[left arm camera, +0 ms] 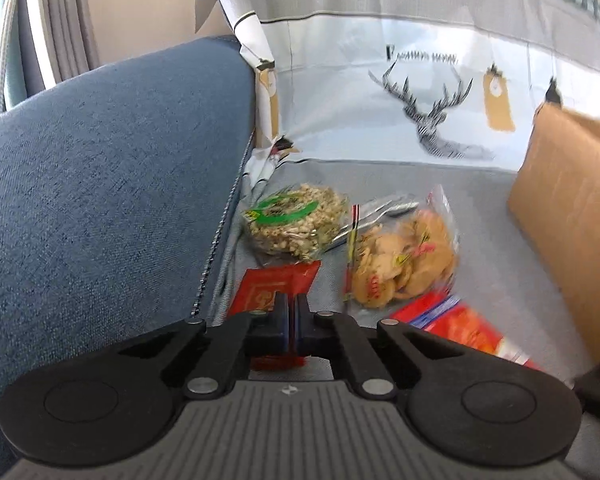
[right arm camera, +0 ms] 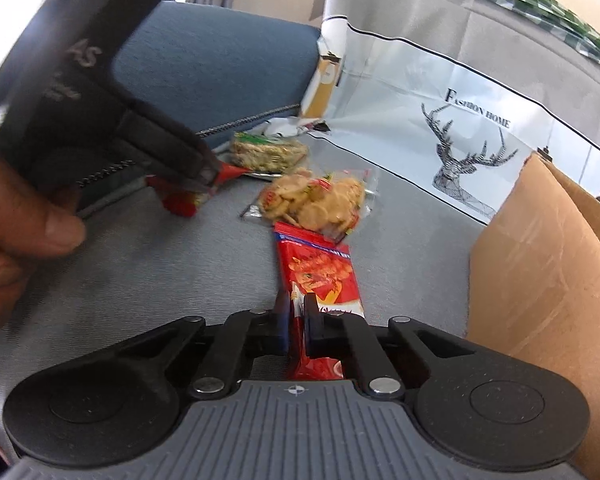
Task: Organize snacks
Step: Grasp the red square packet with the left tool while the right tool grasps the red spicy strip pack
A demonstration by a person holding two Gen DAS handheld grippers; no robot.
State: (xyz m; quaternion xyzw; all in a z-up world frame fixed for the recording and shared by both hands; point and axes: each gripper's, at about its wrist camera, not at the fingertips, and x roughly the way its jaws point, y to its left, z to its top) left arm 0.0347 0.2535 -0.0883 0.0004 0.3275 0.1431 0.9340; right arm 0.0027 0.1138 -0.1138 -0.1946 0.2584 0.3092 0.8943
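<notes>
Four snack packs lie on the grey sofa seat (right arm camera: 160, 248), all near the blue armrest (left arm camera: 100, 168): one clear bag of pale puffed-grain cakes (left arm camera: 296, 222) with a green label, one clear bag of round golden biscuits (left arm camera: 400, 264), one small red packet (left arm camera: 268, 288) and one longer red packet (right arm camera: 322, 280) printed with orange snacks. One brown cardboard box (right arm camera: 540, 280) stands at the right of the seat, and one printed cloth with a deer head (right arm camera: 466, 160) hangs over the backrest. There are two grippers. The left gripper (left arm camera: 292, 308) points forward and downward beside the armrest, its jaws drawn together on the near edge of the small red packet – the right wrist view shows that packet hanging bent from its tip, with a hand (right arm camera: 16, 216) wrapped round its handle. The right gripper (right arm camera: 299, 312) slopes down likewise, jaws pinched on the near end of the longer red packet, whose far end lies just beside the biscuit bag.
</notes>
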